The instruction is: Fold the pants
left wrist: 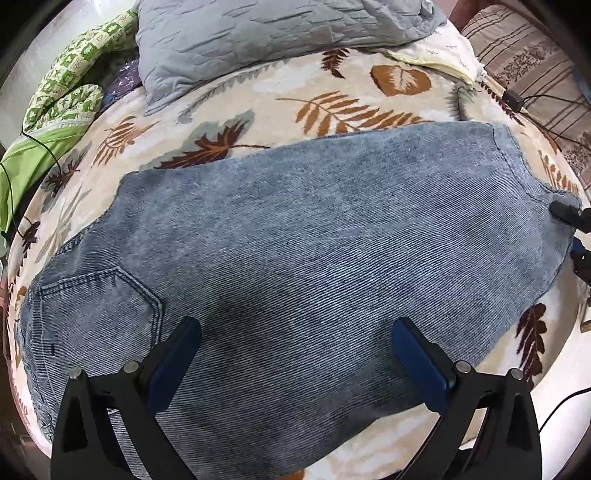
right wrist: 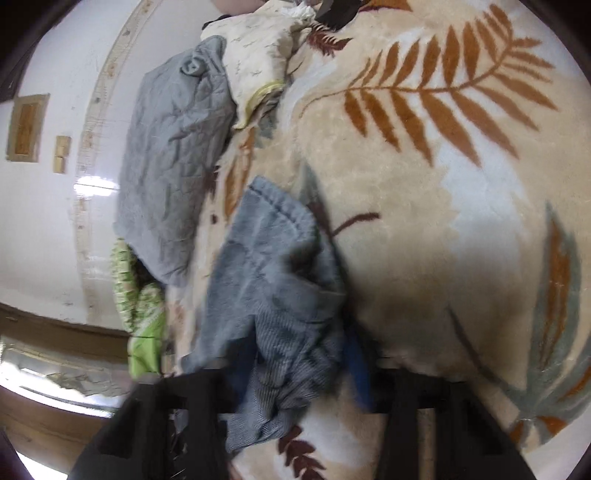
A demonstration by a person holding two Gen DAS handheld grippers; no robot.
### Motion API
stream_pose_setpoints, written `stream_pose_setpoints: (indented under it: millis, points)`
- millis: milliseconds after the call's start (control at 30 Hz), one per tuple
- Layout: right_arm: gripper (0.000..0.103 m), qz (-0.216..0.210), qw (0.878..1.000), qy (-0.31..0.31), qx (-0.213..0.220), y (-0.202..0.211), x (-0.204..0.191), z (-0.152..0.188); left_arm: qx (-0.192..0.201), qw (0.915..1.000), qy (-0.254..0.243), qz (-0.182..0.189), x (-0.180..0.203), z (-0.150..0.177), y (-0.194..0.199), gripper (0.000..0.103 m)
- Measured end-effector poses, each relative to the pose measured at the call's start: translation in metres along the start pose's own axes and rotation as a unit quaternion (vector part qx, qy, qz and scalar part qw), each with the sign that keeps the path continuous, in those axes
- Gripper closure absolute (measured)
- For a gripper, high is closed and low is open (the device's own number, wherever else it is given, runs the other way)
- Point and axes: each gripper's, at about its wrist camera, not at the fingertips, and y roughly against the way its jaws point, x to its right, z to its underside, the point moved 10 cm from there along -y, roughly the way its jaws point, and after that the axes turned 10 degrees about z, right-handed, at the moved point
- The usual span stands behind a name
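The pants [left wrist: 295, 236] lie spread across the blanket [left wrist: 280, 99] on the bed. Behind them rests a quilted pillow [left wrist: 258, 37], with a patterned cloth [left wrist: 66, 92] to its left.

Faded blue corduroy-ish pants [left wrist: 295, 236] lying flat across the bed, back pocket up, one hem end lifted and bunched.

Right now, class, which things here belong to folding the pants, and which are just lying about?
Belong to the job:
pants
left gripper
right gripper

Just lying about:
grey quilted pillow
green patterned cloth
black cable
leaf-print blanket
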Motion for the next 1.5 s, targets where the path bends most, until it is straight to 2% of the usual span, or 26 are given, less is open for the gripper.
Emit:
stream_pose_setpoints:
  millis: [67, 100, 300, 500, 667, 900, 1033, 1100, 1133, 1200, 1300, 1333, 1367, 1433, 1500]
  points:
    - [0.076, 0.011, 1.0, 0.009, 0.006, 0.002, -0.001, 0.002, 0.001, 0.9998, -0.003, -0.018, -0.006, 0.001, 0.002, 0.0]
    - [0.076, 0.014, 1.0, 0.013, 0.008, 0.003, -0.002, 0.003, -0.011, 0.9995, -0.001, -0.029, -0.011, 0.004, 0.001, 0.0]
    - [0.078, 0.034, 0.997, 0.065, 0.039, 0.021, -0.032, 0.002, 0.024, 0.9986, 0.045, -0.016, -0.04, 0.003, 0.03, 0.0]
    - [0.078, 0.054, 0.986, 0.146, 0.058, 0.032, -0.088, 0.016, 0.056, 0.9919, 0.112, -0.021, -0.099, 0.012, 0.067, 0.0]
    - [0.078, 0.067, 0.973, 0.212, 0.054, 0.024, -0.143, 0.044, 0.083, 0.9845, 0.152, -0.027, -0.138, 0.027, 0.094, 0.0]
    - [0.078, 0.056, 0.956, 0.288, 0.003, -0.014, -0.206, 0.121, 0.11, 0.9753, 0.19, -0.027, -0.175, 0.049, 0.124, 0.0]
    - [0.073, 0.054, 0.946, 0.312, -0.07, -0.051, -0.214, 0.178, 0.118, 0.9722, 0.2, -0.033, -0.188, 0.059, 0.133, 0.0]
    - [0.067, 0.058, 0.935, 0.332, -0.108, -0.067, -0.211, 0.208, 0.115, 0.9719, 0.202, -0.034, -0.19, 0.063, 0.132, 0.0]
    - [0.064, 0.054, 0.928, 0.347, -0.126, -0.072, -0.209, 0.224, 0.113, 0.9721, 0.203, -0.034, -0.19, 0.065, 0.131, 0.0]
    - [0.061, 0.05, 0.922, 0.361, -0.132, -0.075, -0.206, 0.231, 0.11, 0.9729, 0.201, -0.034, -0.189, 0.067, 0.129, 0.0]
    - [0.05, -0.004, 0.927, 0.352, -0.128, -0.058, -0.208, 0.224, 0.109, 0.9744, 0.195, -0.031, -0.182, 0.065, 0.127, 0.0]
    - [0.04, -0.026, 0.929, 0.345, -0.13, -0.051, -0.209, 0.219, 0.108, 0.975, 0.192, -0.029, -0.179, 0.063, 0.126, 0.0]
    - [0.037, -0.042, 0.931, 0.34, -0.129, -0.046, -0.209, 0.215, 0.108, 0.9757, 0.189, -0.027, -0.175, 0.062, 0.125, 0.0]
    - [0.036, -0.089, 0.929, 0.329, -0.142, -0.032, -0.207, 0.211, 0.104, 0.978, 0.18, -0.02, -0.167, 0.059, 0.121, 0.0]
    - [0.036, -0.113, 0.929, 0.321, -0.145, -0.029, -0.214, 0.211, 0.097, 0.9803, 0.172, -0.014, -0.159, 0.056, 0.115, 0.0]
